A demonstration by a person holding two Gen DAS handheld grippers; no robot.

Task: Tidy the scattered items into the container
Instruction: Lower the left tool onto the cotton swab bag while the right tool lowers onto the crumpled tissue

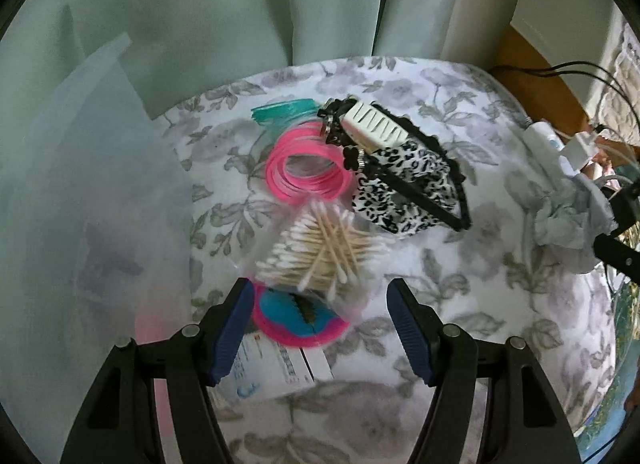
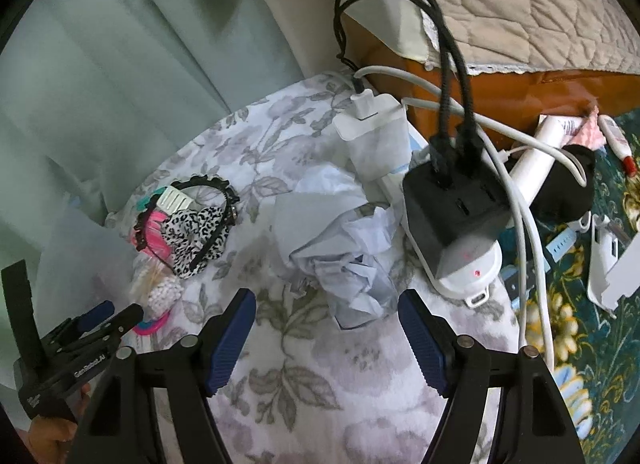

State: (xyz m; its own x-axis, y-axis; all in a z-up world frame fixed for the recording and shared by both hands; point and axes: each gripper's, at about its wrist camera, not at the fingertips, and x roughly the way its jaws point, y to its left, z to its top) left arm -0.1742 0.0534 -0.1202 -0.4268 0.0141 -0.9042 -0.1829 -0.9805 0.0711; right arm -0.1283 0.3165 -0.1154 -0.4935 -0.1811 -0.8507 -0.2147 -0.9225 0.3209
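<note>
Viewing from left wrist: a round table under a floral cloth (image 1: pixel 460 276) is seen, with green curtains (image 1: pixel 200 24) behind.
Left gripper (image 1: pixel 318 326): its blue-padded jaws are held well apart; nothing is gripped between them.
Below the jaws: a bag of swabs (image 1: pixel 316 248) is seen just ahead of the fingertips, partly over a pink and blue round item (image 1: pixel 296 322), which lies against a white box (image 1: pixel 276 374).
Pile beyond: pink bands (image 1: pixel 304 168) are laid touching the swab bag; teal bands (image 1: pixel 280 110) are behind them.
Right of the bands: a leopard scrunchie (image 1: pixel 404 188) is crossed by a black headband (image 1: pixel 424 200), and a white clip (image 1: pixel 372 124) rests on top.
Container (image 1: pixel 96 200): a translucent, blurred bin is seen at the left, close beside the pile; none of the listed items can be made out in it.
Right edge: crumpled tissue (image 1: pixel 560 216) and a plug cluster (image 1: pixel 568 148) are seen.

Viewing from right wrist: the same cloth (image 2: pixel 300 384) is seen.
Right gripper (image 2: pixel 326 334): its jaws are spread wide and empty, just short of the tissue (image 2: pixel 344 252).
Power strip (image 2: pixel 468 268): a black charger (image 2: pixel 452 204) with two black cables (image 2: pixel 452 76) is plugged in; a white adapter (image 2: pixel 372 120) is behind.
Pile: scrunchie (image 2: pixel 196 236), headband (image 2: pixel 208 184) and clip (image 2: pixel 174 198) are seen at the left, well apart from the tissue.
Left gripper (image 2: pixel 116 310): seen at lower left beside the swabs (image 2: pixel 160 288); its opening cannot be judged here.
</note>
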